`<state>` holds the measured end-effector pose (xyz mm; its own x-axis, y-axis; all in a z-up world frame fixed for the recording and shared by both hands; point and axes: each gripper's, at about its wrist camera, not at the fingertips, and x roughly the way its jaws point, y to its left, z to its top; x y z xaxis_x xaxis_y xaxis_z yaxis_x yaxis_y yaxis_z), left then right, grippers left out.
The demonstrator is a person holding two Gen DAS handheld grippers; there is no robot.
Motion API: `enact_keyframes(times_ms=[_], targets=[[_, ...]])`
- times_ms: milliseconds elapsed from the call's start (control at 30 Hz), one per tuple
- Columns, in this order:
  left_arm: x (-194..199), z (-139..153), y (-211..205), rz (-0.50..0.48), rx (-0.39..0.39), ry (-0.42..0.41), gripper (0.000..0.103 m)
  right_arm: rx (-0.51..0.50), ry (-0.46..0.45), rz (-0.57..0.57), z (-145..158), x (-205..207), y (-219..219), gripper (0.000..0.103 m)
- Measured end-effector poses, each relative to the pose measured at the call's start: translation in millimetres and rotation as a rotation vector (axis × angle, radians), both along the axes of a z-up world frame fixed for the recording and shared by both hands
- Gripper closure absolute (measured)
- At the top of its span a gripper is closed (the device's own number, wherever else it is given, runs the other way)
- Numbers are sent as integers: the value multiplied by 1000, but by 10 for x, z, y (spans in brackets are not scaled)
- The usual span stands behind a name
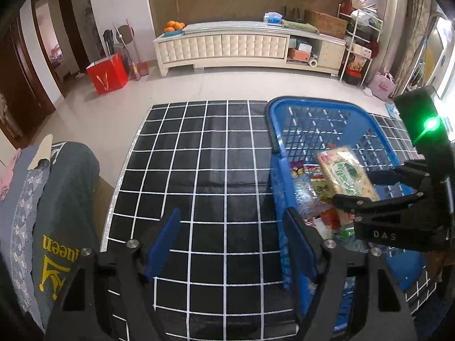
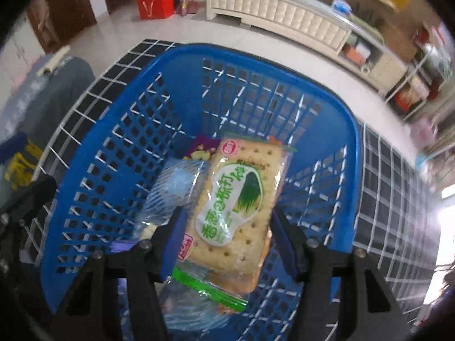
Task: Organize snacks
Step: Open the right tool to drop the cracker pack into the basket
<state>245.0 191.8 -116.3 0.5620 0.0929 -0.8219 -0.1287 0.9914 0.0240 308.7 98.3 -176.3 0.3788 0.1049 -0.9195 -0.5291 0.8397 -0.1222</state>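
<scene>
Right claw (image 2: 227, 244) grips the cracker pack (image 2: 241, 199) over the blue basket (image 2: 119, 130); lower it flat before letting go. Left claw (image 1: 233, 244) is wide, empty.

"DAS" marks the right claw (image 1: 352, 190); "ueen" the grey cloth (image 1: 61, 244).

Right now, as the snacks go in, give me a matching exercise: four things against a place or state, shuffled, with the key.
Things
1. cracker packet
2. left gripper
3. blue basket
4. oranges

Place or state
A. on the white cabinet
B. open, nothing between its fingers, over the checked mat
C. gripped by the right gripper
D. on the mat, holding snack packets

Pairs: 1-C, 2-B, 3-D, 4-A
</scene>
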Motion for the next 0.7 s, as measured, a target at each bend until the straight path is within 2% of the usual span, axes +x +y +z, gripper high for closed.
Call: enact_keyframes(times_ms=[100,167,233,300,500,700], targets=[[13,-44,-5,-6,2,0,26,-37,5,20,-8,-29,52,36],[14,-57,-5,-6,7,0,26,-29,12,15,8,-29,63,33],[8,-44,-13,-3,7,-4,26,-18,22,8,36,-33,53,26],[-12,-18,-13,-1,5,-12,26,-13,10,3,97,-42,20,24],[-155,149,-37,6,-4,-49,25,97,-69,-17,447,-323,-248,24],[-530,380,-291,-28,-47,-120,25,215,-193,-58,937,-893,-777,24]])
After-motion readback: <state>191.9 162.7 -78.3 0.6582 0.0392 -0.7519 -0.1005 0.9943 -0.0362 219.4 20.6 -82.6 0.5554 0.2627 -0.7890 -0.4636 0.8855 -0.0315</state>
